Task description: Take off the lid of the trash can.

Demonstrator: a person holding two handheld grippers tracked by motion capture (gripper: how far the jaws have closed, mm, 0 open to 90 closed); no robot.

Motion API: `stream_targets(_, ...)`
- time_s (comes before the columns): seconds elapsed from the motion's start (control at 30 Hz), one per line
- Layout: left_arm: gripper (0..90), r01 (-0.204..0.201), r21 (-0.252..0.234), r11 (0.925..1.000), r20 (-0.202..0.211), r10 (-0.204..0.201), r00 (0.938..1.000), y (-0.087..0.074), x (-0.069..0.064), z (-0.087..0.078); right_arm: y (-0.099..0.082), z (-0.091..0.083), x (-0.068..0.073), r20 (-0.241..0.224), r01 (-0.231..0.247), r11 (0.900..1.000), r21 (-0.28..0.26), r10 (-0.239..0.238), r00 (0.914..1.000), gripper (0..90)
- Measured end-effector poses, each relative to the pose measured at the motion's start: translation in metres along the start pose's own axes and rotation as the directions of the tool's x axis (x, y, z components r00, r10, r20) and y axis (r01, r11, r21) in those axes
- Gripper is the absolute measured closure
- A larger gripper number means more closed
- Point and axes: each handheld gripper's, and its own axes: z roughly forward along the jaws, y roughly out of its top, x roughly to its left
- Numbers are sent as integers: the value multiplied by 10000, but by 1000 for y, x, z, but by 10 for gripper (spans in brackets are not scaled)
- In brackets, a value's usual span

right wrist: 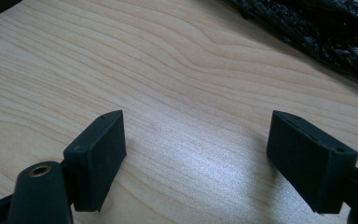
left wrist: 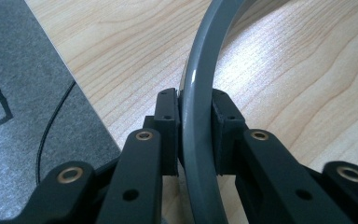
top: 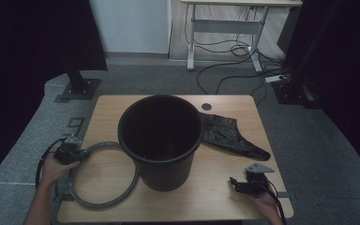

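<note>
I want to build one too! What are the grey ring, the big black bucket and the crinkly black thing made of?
The grey ring looks like smooth hard plastic: a light streak runs along it. The black bucket seems to be matte plastic, with ridges low on its inner wall. The crinkly black thing is probably a thin plastic bag: wrinkled and shiny in spots. The table shows pale wood grain, maybe laminate.

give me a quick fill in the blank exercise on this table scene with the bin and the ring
1. The left gripper is shut on the grey ____.
2. The right gripper hangs over bare wood with its jaws ____.
3. The black bin stands ____ on the table.
4. The crumpled black bag lies to the ____ of the bin in the high view.

Missing words: ring; open; upright; right
</note>
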Motion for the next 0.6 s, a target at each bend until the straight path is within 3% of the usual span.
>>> stream_targets(0.13,725,-60,-56,10000,-21,60,10000,0,0,0,0,0,0,0,9,10000,22,-9,10000,190)
stream_targets(0.27,609,3,-235,9997,-126,-6,9999,1,1,-4,0,0,0,1,5,10000,20,-5,10000,190)
stream_targets(0.37,498,147,-727,9972,-102,-155,9998,4,1,-12,0,0,0,4,-6,10000,-4,6,10000,191)
stream_targets(0.6,398,78,-1158,9932,-130,-93,9999,12,-2,-23,0,0,0,1,-2,10000,0,2,10000,190)
